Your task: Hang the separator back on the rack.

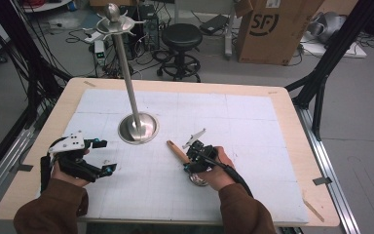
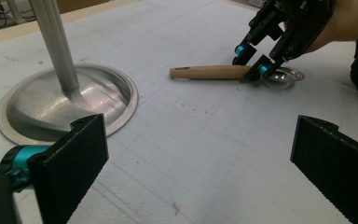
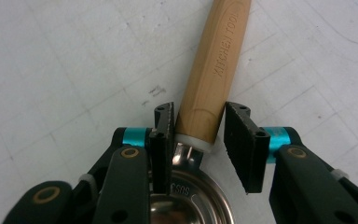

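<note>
A ladle with a wooden handle [image 1: 175,148] and a metal bowl [image 1: 198,179] lies flat on the white mat. My right gripper [image 1: 189,161] comes down over it where the handle meets the bowl. In the right gripper view the gripper [image 3: 199,135] is open, its two pads standing on either side of the handle [image 3: 214,60] with slim gaps, and the bowl [image 3: 186,200] lies below. A metal stand [image 1: 137,127] with hooks on top rises behind. My left gripper [image 1: 103,156] is held wide open with nothing in it at the left.
The left gripper view looks past its own gripper [image 2: 200,177] to the stand's round base [image 2: 65,107], the ladle handle [image 2: 205,72] and the right gripper [image 2: 251,63]. The white mat [image 1: 253,122] covers most of the wooden table [image 1: 292,112]. A stool and a cardboard box stand beyond.
</note>
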`<move>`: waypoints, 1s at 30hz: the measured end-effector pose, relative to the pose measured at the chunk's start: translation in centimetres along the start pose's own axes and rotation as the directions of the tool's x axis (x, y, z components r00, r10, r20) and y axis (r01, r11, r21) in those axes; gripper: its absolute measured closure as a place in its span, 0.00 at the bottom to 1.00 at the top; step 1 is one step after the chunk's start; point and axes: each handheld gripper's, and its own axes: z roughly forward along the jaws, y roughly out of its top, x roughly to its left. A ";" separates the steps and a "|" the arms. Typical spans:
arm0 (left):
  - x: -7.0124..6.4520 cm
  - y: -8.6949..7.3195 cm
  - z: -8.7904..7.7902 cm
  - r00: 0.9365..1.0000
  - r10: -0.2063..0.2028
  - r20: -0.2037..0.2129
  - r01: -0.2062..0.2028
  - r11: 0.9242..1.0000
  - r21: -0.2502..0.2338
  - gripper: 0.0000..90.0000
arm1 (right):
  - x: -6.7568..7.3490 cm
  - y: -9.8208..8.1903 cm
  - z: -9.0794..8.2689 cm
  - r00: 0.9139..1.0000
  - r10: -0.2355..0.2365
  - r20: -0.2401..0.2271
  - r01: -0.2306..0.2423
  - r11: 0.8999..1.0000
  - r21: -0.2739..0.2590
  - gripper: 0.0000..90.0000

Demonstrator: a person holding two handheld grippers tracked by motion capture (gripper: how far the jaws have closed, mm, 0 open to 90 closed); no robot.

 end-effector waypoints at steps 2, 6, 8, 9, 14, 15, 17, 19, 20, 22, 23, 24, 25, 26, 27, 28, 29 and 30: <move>0.0 0.0 0.0 1.000 0.000 0.001 0.000 1.000 -0.001 0.05 | 0.1 0.1 -0.1 1.000 -0.019 0.009 0.018 1.000 0.010 0.72; 0.0 0.0 0.0 1.000 -0.002 -0.002 0.002 1.000 -0.001 0.05 | -0.1 0.0 -0.3 1.000 -0.016 0.013 0.016 1.000 0.019 0.73; 0.0 0.0 0.0 1.000 0.002 0.000 -0.002 1.000 0.000 0.05 | 0.0 0.0 -0.3 0.999 -0.022 0.028 0.021 1.000 0.021 0.74; 0.0 0.0 0.0 1.000 0.003 0.001 -0.003 1.000 0.001 0.05 | -0.1 0.0 -0.3 0.999 -0.028 0.033 0.027 0.999 0.025 0.74; 0.0 0.0 0.0 1.000 0.002 0.000 -0.002 1.000 0.003 0.05 | -0.5 -0.1 -0.4 0.998 -0.030 0.055 0.028 0.999 0.028 0.76; 0.0 0.0 0.0 1.000 0.001 0.000 -0.001 1.000 0.001 0.05 | -0.6 -0.2 -0.4 0.998 -0.033 0.062 0.031 0.999 0.033 0.76; 0.0 0.0 0.0 1.000 0.000 -0.001 0.000 1.000 0.001 0.05 | -0.8 -0.2 -0.5 0.998 -0.027 0.063 0.025 0.999 0.034 0.76; 0.0 0.0 0.1 1.000 -0.002 0.001 0.002 1.000 0.001 0.05 | -0.9 -0.2 -0.4 0.998 -0.022 0.057 0.020 0.999 0.033 0.76; 0.0 0.0 0.1 1.000 -0.001 0.000 0.001 1.000 0.003 0.05 | -0.9 -0.2 -0.4 0.999 -0.011 0.050 0.009 0.999 0.031 0.75; 0.0 0.0 0.1 1.000 0.000 0.000 0.000 1.000 0.003 0.05 | -1.1 -0.3 -0.3 1.000 0.025 -0.001 -0.025 0.999 0.036 0.72; 0.0 0.0 0.1 1.000 -0.002 0.000 0.002 1.000 0.003 0.05 | -1.2 -0.3 -0.2 0.999 0.034 -0.010 -0.033 0.999 0.037 0.70; 0.0 0.0 0.1 1.000 -0.002 0.000 0.002 1.000 0.001 0.05 | -1.2 -0.3 -0.2 0.999 0.033 -0.010 -0.033 0.999 0.035 0.70; 0.0 0.0 0.1 1.000 -0.002 0.001 0.002 1.000 0.001 0.05 | -1.2 -0.2 -0.2 0.999 0.035 -0.008 -0.035 0.999 0.032 0.70; 0.0 0.0 0.1 1.000 -0.002 0.001 0.002 1.000 0.001 0.05 | -1.2 -0.2 -0.2 0.999 0.043 -0.010 -0.043 0.999 0.030 0.69; 0.0 0.0 0.0 1.000 -0.001 0.001 0.001 1.000 0.002 0.05 | -1.2 -0.2 -0.3 0.999 0.043 -0.009 -0.043 0.999 0.029 0.69; 0.0 0.0 0.0 1.000 -0.001 0.001 0.001 1.000 0.003 0.05 | -1.2 -0.2 -0.3 0.999 0.043 -0.009 -0.042 0.999 0.030 0.69; 0.0 0.0 0.1 1.000 -0.002 0.001 0.002 1.000 0.002 0.05 | -1.2 -0.2 -0.3 0.999 0.047 -0.011 -0.047 0.998 0.033 0.69; 0.0 0.0 0.1 1.000 -0.001 0.002 0.001 1.000 0.003 0.05 | -1.2 -0.2 -0.3 0.999 0.048 -0.009 -0.048 0.998 0.036 0.69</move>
